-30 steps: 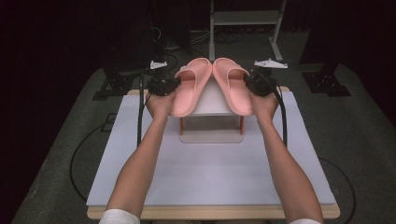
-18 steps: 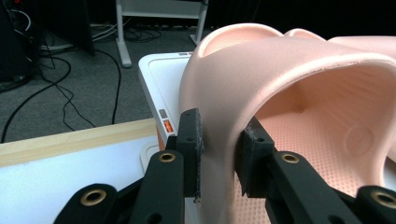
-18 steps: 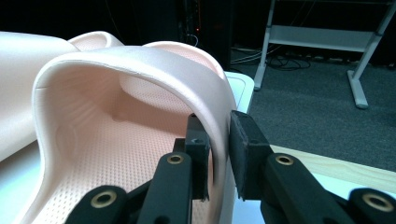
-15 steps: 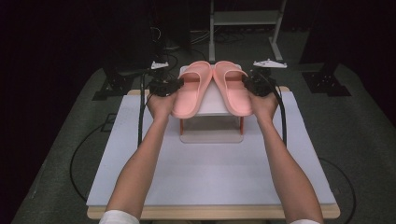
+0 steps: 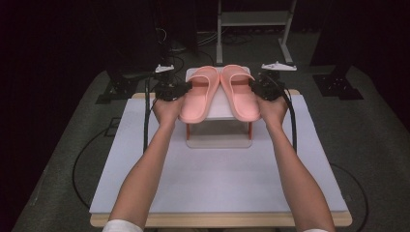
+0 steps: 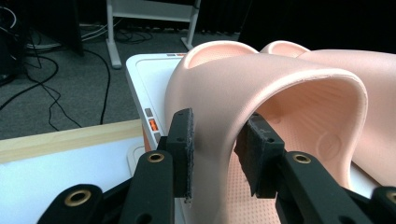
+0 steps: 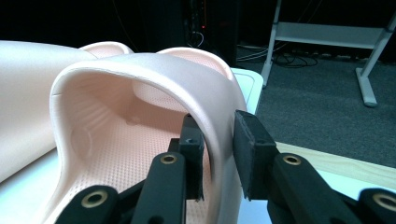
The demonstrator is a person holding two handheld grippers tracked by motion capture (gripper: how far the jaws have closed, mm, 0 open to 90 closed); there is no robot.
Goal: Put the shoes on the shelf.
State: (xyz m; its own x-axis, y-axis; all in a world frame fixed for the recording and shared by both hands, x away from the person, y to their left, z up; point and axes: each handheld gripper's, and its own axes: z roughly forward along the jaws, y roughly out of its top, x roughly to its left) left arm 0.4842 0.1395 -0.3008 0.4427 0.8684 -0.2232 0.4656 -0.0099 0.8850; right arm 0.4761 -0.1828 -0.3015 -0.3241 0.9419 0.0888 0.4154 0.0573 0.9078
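Two pink slippers lie side by side on a small white stand (image 5: 220,133) at the back of the table. The left gripper (image 5: 186,88) is at the outer side of the left slipper (image 5: 198,96). In the left gripper view its jaws (image 6: 215,135) straddle that slipper's strap (image 6: 280,84) and have just been opening, so the pads no longer press on it. The right gripper (image 5: 252,87) is at the outer side of the right slipper (image 5: 239,94). Its jaws (image 7: 219,135) straddle that strap (image 7: 140,70), have also just been opening, and stand open with small gaps.
The stand rests on a white mat (image 5: 217,183) that covers a wooden table. The mat's near half lies bare between the forearms. Behind the table a grey metal frame (image 5: 254,19), dark equipment stands and cables sit on the carpet.
The slippers sit slightly lower and flatter on the stand than a second ago. Both hands have kept their place.
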